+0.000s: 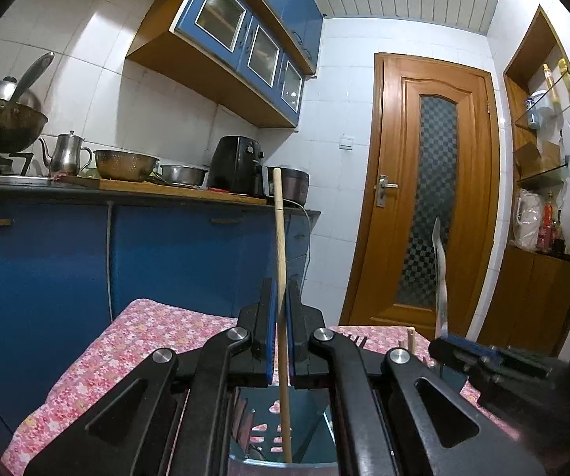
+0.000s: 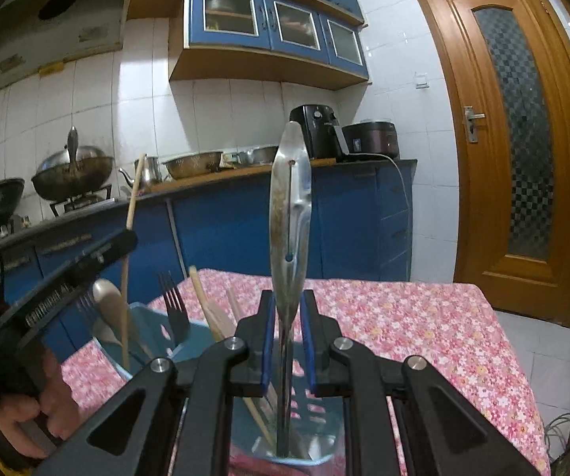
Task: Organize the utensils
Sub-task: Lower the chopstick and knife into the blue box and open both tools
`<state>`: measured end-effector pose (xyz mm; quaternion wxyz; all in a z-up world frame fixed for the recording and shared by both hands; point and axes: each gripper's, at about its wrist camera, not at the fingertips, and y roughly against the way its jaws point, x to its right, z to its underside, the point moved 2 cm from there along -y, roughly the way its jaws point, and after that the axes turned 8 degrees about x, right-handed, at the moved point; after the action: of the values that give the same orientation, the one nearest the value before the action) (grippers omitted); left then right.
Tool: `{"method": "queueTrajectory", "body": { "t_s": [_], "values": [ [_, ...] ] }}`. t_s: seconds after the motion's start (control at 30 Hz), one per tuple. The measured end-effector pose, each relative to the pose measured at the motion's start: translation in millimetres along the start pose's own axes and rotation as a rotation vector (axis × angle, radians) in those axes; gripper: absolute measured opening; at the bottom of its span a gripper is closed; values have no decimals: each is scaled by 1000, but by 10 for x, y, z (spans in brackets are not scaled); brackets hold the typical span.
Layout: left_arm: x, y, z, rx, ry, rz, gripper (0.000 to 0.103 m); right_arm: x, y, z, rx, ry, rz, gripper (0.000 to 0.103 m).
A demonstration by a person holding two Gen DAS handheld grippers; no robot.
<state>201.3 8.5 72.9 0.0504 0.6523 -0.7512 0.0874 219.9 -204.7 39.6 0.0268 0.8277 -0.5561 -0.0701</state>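
Observation:
My left gripper (image 1: pixel 280 333) is shut on a wooden chopstick (image 1: pixel 279 246) held upright, its lower end inside the blue utensil holder (image 1: pixel 308 408) below. My right gripper (image 2: pixel 287 333) is shut on the handle of a steel utensil (image 2: pixel 289 206), which stands upright with its lower end in the blue holder (image 2: pixel 146 317). The holder also has a fork (image 2: pixel 173 305), a wooden spoon (image 2: pixel 107 297) and more chopsticks (image 2: pixel 205 305). The left gripper (image 2: pixel 63 269) and its chopstick (image 2: pixel 132 198) show at the left of the right wrist view. The steel utensil also shows in the left wrist view (image 1: pixel 439 277).
The holder stands on a table with a pink floral cloth (image 2: pixel 404 317). Behind it runs a blue kitchen counter (image 1: pixel 126 194) with a wok, kettle, bowls and an air fryer (image 1: pixel 237 166). A wooden door (image 1: pixel 427 182) is at the right.

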Motion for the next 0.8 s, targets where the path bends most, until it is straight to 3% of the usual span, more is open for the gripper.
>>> {"method": "queueTrajectory", "body": {
  "t_s": [0.3,0.4,0.47,0.5,0.6,0.8],
  "values": [
    [29,102,-8,-36,-34,35,5,-69,73,82,-24,44,-11,15],
    [31,97,-39,-65,-10,61,12,-103,102,78,-30,44,-19,15],
    [31,107,-61,-74,2,59,30,-121,131,74,-34,43,-24,16],
    [34,116,-71,-75,4,62,32,-129,148,69,-35,41,-26,18],
    [59,115,-86,-98,-9,66,32,-138,204,44,-37,26,-32,25],
    [108,222,-205,-102,-24,82,32,-173,353,-21,-26,-2,-37,26]
  ]
}}
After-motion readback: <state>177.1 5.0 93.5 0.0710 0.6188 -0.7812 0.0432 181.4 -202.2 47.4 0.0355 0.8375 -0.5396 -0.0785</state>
